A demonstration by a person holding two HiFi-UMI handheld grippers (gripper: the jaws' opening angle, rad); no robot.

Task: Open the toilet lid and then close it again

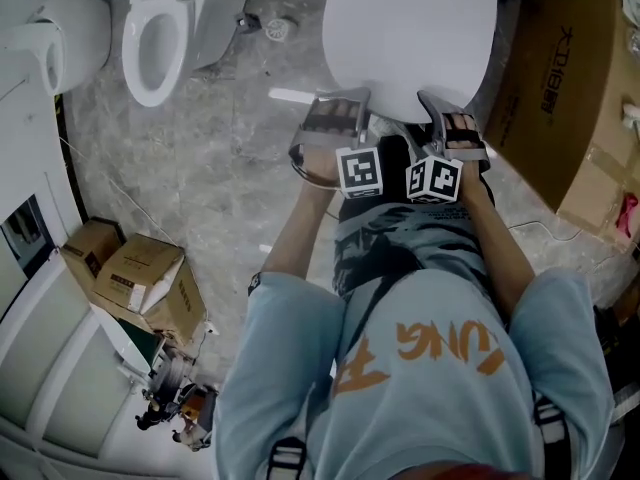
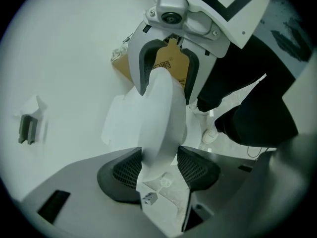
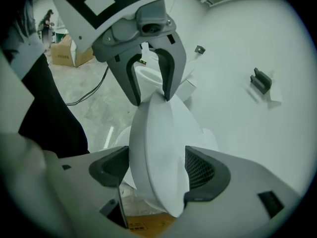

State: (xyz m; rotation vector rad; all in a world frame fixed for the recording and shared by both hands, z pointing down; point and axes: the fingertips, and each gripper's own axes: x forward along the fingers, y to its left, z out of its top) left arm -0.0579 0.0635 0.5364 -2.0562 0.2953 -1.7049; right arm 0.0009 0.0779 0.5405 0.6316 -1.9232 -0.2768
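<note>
While the head view looks down past a person's pale blue shirt (image 1: pixel 430 368), both arms reach out to the big white toilet lid (image 1: pixel 410 28) at the top of the picture. The left gripper (image 1: pixel 338 103) and the right gripper (image 1: pixel 440 108) sit close together on the lid's near edge. The floor (image 1: pixel 230 168) is grey stone. A second toilet (image 1: pixel 150 38) stands well apart at the top left. A large cardboard box (image 1: pixel 570 98) stands just to the right of the lid. Some smaller boxes (image 1: pixel 140 283) lie at the lower left.

From the left gripper view, the lid's edge stands right between the jaws. Both dark pads (image 2: pixel 124 170) press on it, one on each side, so the jaws are partly closed and hold the lid. Farther along the same edge, the right gripper bites the lid too, and the brown box shows behind it. A small grey bracket (image 2: pixel 27 128) sits on the white wall at the left. A white shoe (image 2: pixel 210 133) stands on the floor at the right.

From the right gripper view, the lid fills the gap between these jaws as well. Its pads (image 3: pixel 200 170) touch the lid on both sides, so this gripper has hold of it, with its jaws fairly wide. The left gripper grips the edge farther along. A black cable (image 3: pixel 94 90) runs over the floor at the left.
</note>
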